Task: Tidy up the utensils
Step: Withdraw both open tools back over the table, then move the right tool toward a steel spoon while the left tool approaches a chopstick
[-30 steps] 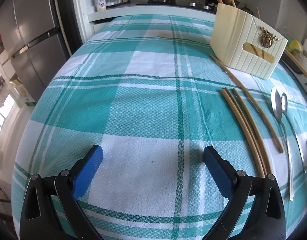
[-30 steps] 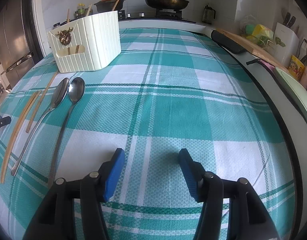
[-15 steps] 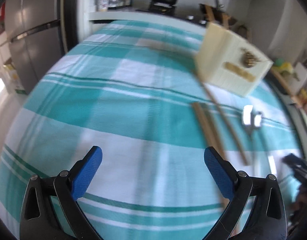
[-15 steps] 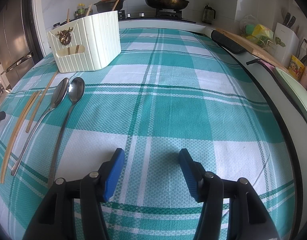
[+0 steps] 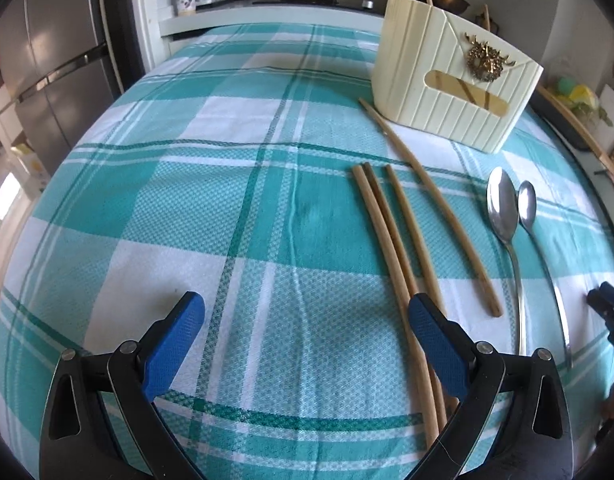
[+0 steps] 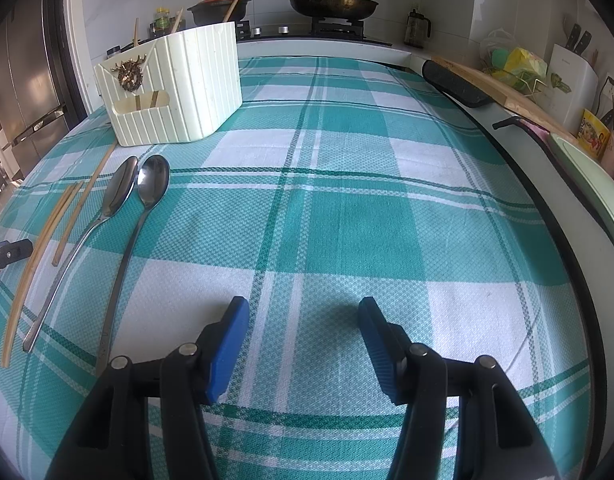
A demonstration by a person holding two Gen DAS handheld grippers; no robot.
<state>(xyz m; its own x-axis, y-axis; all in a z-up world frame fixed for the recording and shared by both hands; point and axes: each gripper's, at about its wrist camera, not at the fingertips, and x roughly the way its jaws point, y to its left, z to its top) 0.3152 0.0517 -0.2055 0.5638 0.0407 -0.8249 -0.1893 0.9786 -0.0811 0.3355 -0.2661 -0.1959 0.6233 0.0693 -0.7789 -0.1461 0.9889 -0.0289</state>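
Left wrist view: the left tongs [image 5: 307, 316] have shifted rightward toward the chopsticks [image 5: 391, 236], spread wide, their right pad over the nearest sticks. Two spoons [image 5: 507, 216] lie beside them; the cream utensil holder [image 5: 447, 88] stands toward the worktop's [image 5: 187, 200] far right edge.

Right wrist view: the right tongs [image 6: 303, 320], spread and empty, stay above the bare checked cloth [image 6: 347, 208], well apart from the spoons [image 6: 139, 188] near the left edge.

Four loose chopsticks [image 5: 389, 236], two spoons [image 5: 503, 208], one cream holder [image 5: 447, 92] with three more chopsticks [image 6: 231, 6] inside, and two pans [image 6: 333, 2].
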